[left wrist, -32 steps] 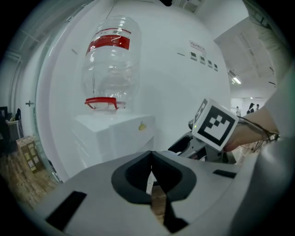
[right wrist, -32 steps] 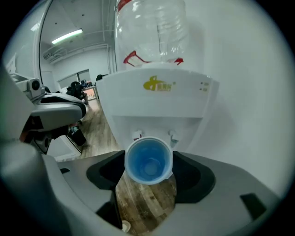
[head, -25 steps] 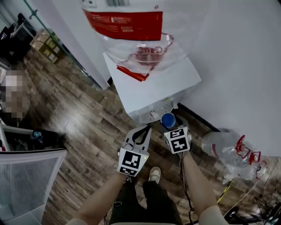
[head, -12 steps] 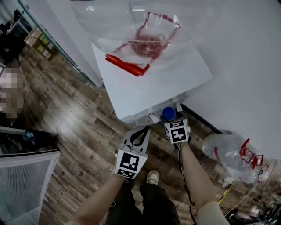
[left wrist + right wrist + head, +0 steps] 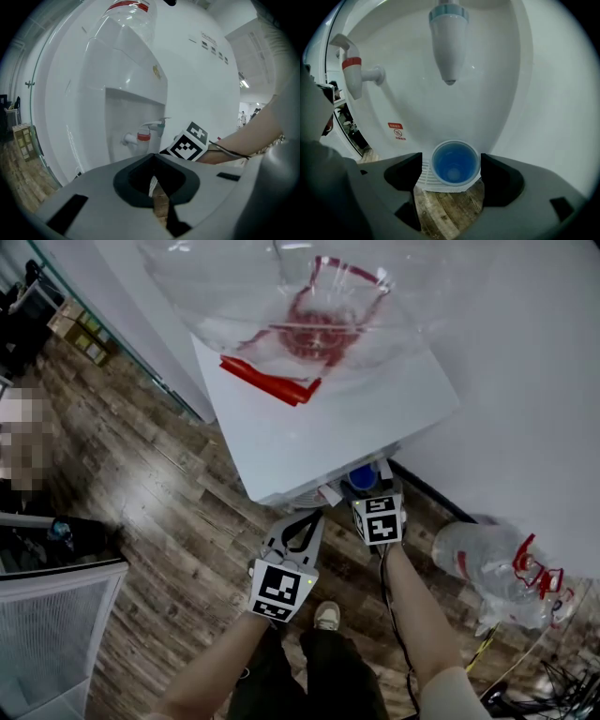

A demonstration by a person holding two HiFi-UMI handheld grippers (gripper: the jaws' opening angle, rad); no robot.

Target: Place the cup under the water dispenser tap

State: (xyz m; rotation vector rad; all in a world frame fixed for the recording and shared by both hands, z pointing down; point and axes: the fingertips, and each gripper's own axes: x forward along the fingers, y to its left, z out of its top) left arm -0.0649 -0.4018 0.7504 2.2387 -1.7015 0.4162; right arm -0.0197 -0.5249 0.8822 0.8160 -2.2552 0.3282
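Head view and both gripper views, ordered by size. A plank floor (image 5: 159,493) fills the left and lower frame of the head view, and a pale wall (image 5: 525,381) fills its right. The white water dispenser (image 5: 319,432) stands at upper centre, carrying an inverted clear bottle (image 5: 281,287) with red markings at the top edge. A second clear bottle (image 5: 487,563) with red fittings lies on the floor at lower right. In the left gripper view, at lower centre, the left gripper (image 5: 153,164) has its jaws brought together at the tips with nothing between them. It points toward the dispenser's recess and stands apart from it. In the right gripper view, the right gripper (image 5: 451,174) reaches into that recess; its jaws have just been opening and now stand wide. A strip of the drip grille (image 5: 424,176) shows between the left pad and the cup. Whether the right pad touches the rim cannot be told. The red-collared tap (image 5: 352,70) juts from the back panel at upper left. The blue-collared tap (image 5: 449,42) hangs at top centre. The blue cup (image 5: 455,163) stands upright on the grille between the open jaws, below the blue-collared tap.
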